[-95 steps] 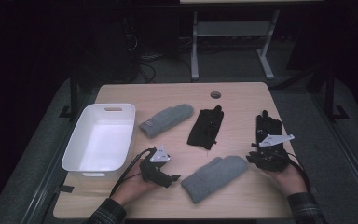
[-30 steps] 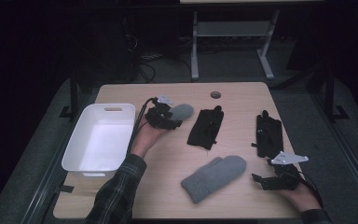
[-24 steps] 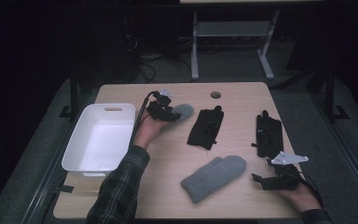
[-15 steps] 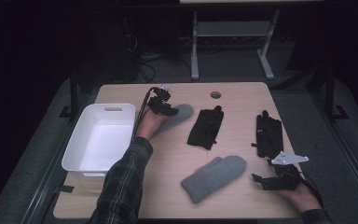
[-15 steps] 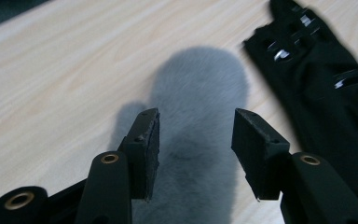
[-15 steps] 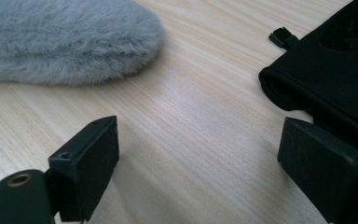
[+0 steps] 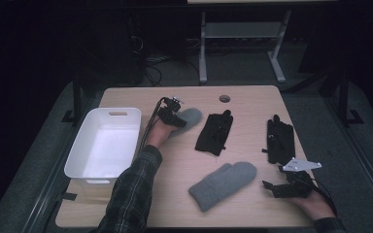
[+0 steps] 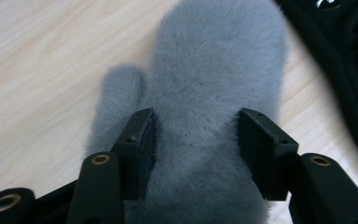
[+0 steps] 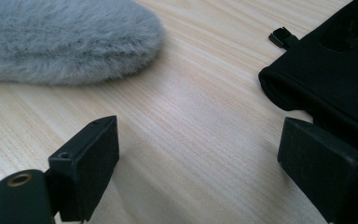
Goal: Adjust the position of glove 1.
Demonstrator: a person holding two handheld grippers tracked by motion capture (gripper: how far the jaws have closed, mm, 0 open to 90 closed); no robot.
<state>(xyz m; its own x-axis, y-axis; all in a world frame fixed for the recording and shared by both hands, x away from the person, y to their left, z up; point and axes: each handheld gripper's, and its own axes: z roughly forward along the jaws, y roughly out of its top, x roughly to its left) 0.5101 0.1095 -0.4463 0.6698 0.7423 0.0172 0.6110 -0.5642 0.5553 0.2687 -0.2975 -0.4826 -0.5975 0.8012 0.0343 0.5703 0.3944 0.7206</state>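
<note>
Since the earlier frame, the left gripper [image 7: 175,118] has come down over the far grey mitten [image 8: 214,93], just right of the white tub [image 7: 80,165]; its jaws have just been opening slightly, and they straddle the fur, whether they pinch it I cannot tell. At the near right, the right gripper [image 7: 280,188] rests on the table [image 9: 191,116], jaws wide and empty, between the near grey mitten [image 7: 223,183] and a black glove [image 7: 279,141].

High view looks down on the table [image 7: 252,97] from afar; gripper views sit close; all share its grey mittens [image 7: 222,183].
</note>
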